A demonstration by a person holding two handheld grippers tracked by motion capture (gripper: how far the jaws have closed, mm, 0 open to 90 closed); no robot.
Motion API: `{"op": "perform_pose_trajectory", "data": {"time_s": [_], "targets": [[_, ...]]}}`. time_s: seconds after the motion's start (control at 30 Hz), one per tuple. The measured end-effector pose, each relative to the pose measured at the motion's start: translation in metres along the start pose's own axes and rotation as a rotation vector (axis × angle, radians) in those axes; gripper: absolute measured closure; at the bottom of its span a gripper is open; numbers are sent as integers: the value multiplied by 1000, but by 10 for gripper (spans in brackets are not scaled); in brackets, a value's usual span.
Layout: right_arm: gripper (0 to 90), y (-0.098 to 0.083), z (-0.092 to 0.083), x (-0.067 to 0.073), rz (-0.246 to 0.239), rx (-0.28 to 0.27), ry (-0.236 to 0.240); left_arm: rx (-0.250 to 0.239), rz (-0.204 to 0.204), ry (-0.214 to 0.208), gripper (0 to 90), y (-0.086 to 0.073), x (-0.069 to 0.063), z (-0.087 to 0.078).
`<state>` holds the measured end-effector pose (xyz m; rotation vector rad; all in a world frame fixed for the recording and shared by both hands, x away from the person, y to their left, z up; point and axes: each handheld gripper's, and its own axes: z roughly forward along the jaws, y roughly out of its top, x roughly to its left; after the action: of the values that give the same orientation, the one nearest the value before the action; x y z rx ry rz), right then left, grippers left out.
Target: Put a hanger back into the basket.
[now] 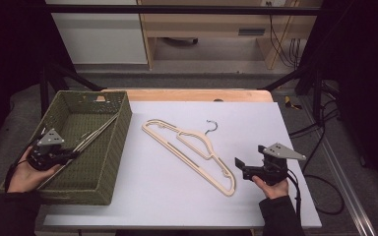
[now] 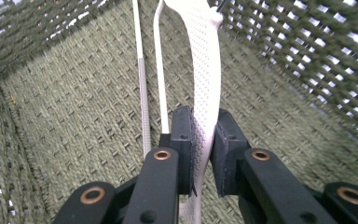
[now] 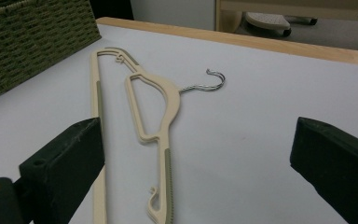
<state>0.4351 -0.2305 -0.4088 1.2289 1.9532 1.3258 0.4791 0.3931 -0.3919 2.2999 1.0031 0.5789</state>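
Left tool (image 1: 74, 155) is pinching a hanger (image 2: 204, 70) inside the basket (image 1: 120, 129); loose grip, so it's maybe slipping. Right tool (image 1: 239, 168) is hanging open.

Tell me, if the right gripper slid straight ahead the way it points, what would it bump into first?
Most likely the beige hanger lying flat on the table, just ahead of the right gripper's open fingers, though depth is hard to judge.
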Motion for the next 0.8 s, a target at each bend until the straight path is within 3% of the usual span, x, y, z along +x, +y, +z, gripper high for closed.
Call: {"op": "perform_pose_trajectory", "data": {"time_s": [0.13,0.27,0.8], "targets": [[36,0,0,0,-1,0,1,19,20,-23,791,0,-2,2],[36,0,0,0,0,-2,2,80,53,-68,766,1,-7,9],[38,0,-1,1,-2,-5,3,162,119,-72,716,5,-20,19]]}}
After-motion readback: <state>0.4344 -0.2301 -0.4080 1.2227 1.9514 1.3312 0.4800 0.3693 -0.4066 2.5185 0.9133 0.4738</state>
